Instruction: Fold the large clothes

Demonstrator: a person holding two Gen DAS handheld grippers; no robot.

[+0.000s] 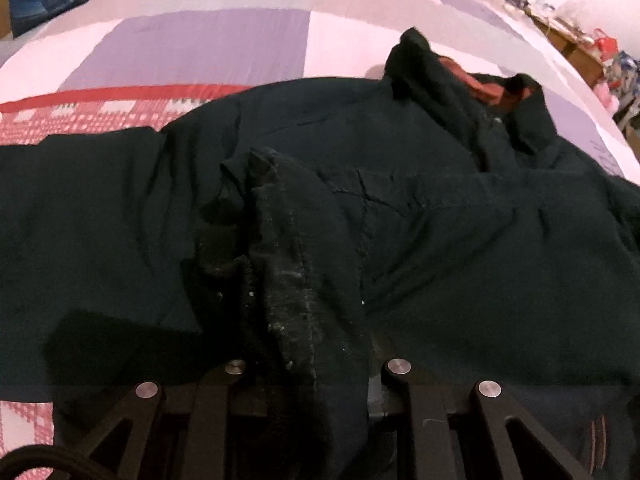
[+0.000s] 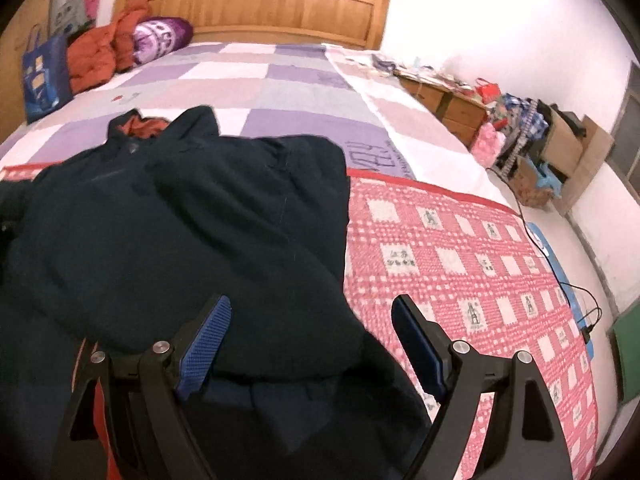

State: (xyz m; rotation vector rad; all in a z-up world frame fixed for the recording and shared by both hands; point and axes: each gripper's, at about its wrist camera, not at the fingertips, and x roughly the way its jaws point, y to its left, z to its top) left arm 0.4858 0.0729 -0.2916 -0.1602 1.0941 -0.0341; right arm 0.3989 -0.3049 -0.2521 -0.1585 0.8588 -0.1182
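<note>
- My left tongs [image 1: 308, 360] are pinched narrow on a bunched fold of the large dark navy fabric jacket [image 1: 400, 184]; the cloth rises between the arms and hides the fingertips entirely.
- My right tongs [image 2: 308, 344] stand wide, their blue ribbed pads [image 2: 208, 336] apart with nothing pressed between them; the jacket's lower edge lies under and between the pads, and the right-hand pad hangs over the quilt.
- The jacket lies spread on the bed, collar towards the wooden headboard [image 2: 256, 8], with an orange lining [image 2: 146, 126] showing at the neck.
- It straddles the purple-and-white checked bedcover [image 2: 280, 76] and the red-and-white patterned quilt [image 2: 460, 248].
- Large dark lettering is printed on the purple cover beside the jacket, but the fold and the lens warp leave it unreadable to me.
- The quilt's white squares carry small figures and characters too small to read.
- A blue bag [image 2: 42, 76] at the bed's far left has markings I cannot make out.
</note>
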